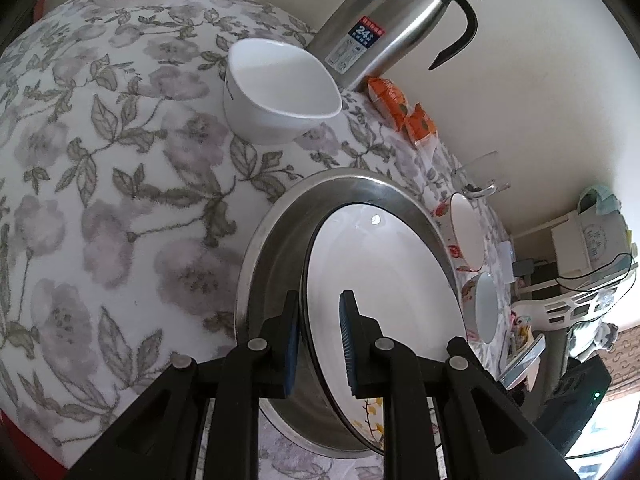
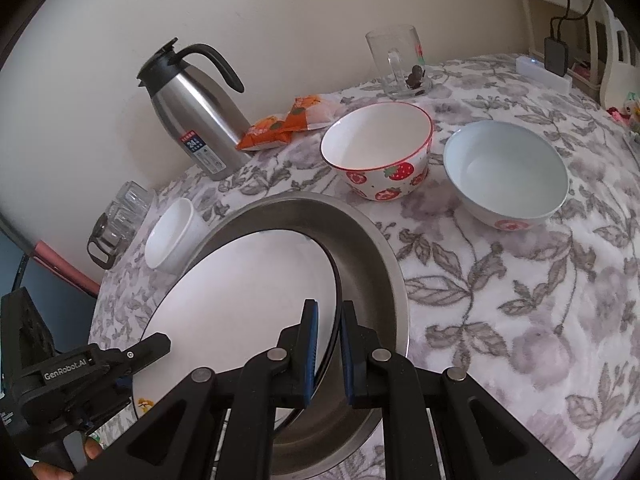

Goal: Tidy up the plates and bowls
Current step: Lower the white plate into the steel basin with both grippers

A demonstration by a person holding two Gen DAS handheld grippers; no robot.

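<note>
Two sets of jaws pinch one white plate (image 2: pixel 240 292) over a steel basin (image 2: pixel 360 240) — floral tablecloth (image 2: pixel 500 300), cream wall (image 2: pixel 280 0).

1. A table (image 2: pixel 500 320) covered with a white cloth printed with grey-purple flowers and leaves carries everything.
2. A steel basin (image 2: pixel 372 256) sits on the cloth at the near middle.
3. A small white bowl (image 1: pixel 276 92) stands beside the basin.
4. A strawberry bowl (image 2: pixel 380 152) and a pale blue bowl (image 2: pixel 506 176) stand side by side, apart.
5. Along the wall: a steel thermos jug (image 2: pixel 192 120), orange snack packets (image 2: pixel 288 124), a glass mug (image 2: pixel 398 60).
6. Clear glasses (image 2: pixel 116 220) sit at the far corner.
</note>
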